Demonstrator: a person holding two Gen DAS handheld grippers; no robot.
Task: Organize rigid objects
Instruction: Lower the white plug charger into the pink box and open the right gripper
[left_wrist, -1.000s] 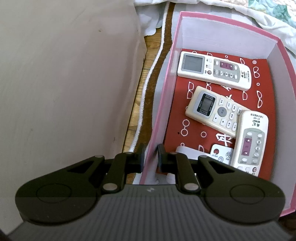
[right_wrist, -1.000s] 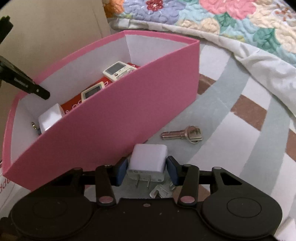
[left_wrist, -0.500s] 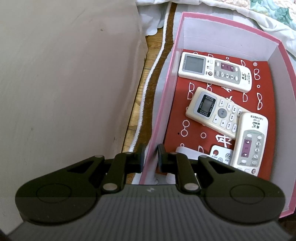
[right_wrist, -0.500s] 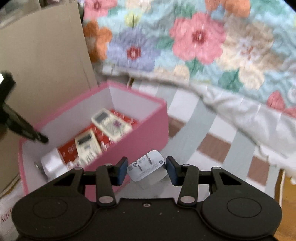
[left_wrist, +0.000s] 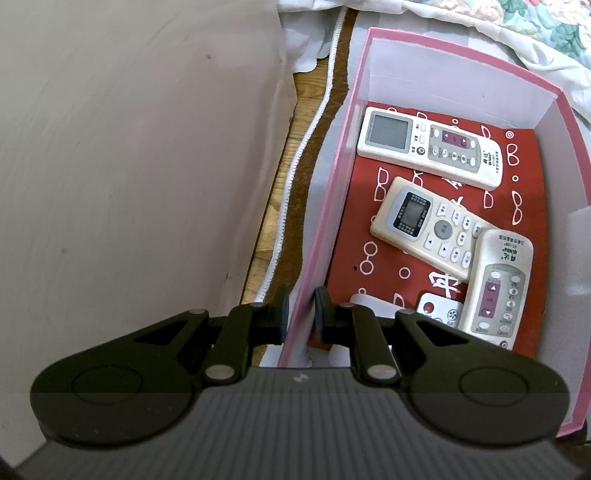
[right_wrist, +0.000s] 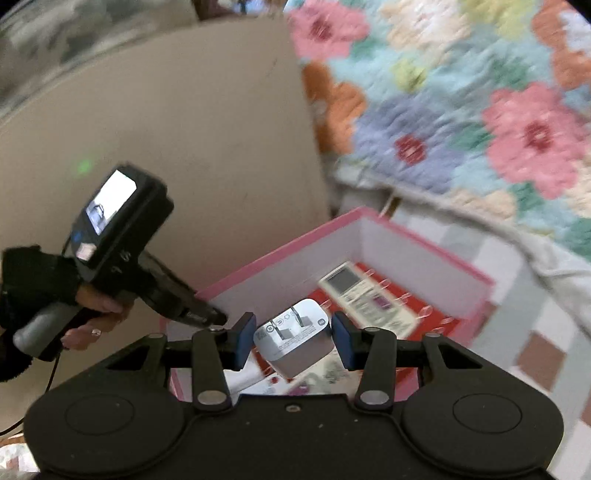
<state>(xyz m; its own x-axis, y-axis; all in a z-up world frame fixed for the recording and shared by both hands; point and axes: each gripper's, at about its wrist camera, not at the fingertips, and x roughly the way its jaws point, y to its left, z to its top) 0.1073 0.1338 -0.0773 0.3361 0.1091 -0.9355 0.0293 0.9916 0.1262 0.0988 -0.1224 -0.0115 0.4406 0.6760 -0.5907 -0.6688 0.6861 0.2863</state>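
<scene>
Between the pressed-in jaws of the right gripper (right_wrist: 293, 334), clear of any surface: a small white cube-shaped plastic wall charger (right_wrist: 295, 345). Sits tilted in the grip, pronged face turned up toward the camera, blue pads touching two opposite sides. Hangs over the near end of the open pink cardboard box (right_wrist: 280, 258), apparently already past its near rim, though blur in the right wrist view forbids more certainty.

Directly below and ahead, lining the box floor: red paper printed with white spectacles (left_wrist: 532, 206). Lying on it, a long white remote with a grey display (left_wrist: 428, 147) across the far end, a cream remote with a dark-framed screen (left_wrist: 424, 225) slanting across the middle, a third pale remote with purple buttons (left_wrist: 498, 284) along the right wall, and a small white fan remote (left_wrist: 439, 314) at the near end. Leaves bare red paper mostly along the left wall.

Further out, at that left wall: the left gripper (left_wrist: 299, 314), jaws closed down on the cardboard, one finger outside and one inside, seemingly pinching it to steady the box. Carries nothing to sort.

Beyond the box: a flowered quilt (right_wrist: 480, 110) and a plain beige panel (left_wrist: 129, 147).

Judged from this: a job for the right hand alone, with the drop point straight beneath the jaws. Probably calls for lowering toward the bare strip on the left before opening; released from this height, could land on the small remote and bounce.
</scene>
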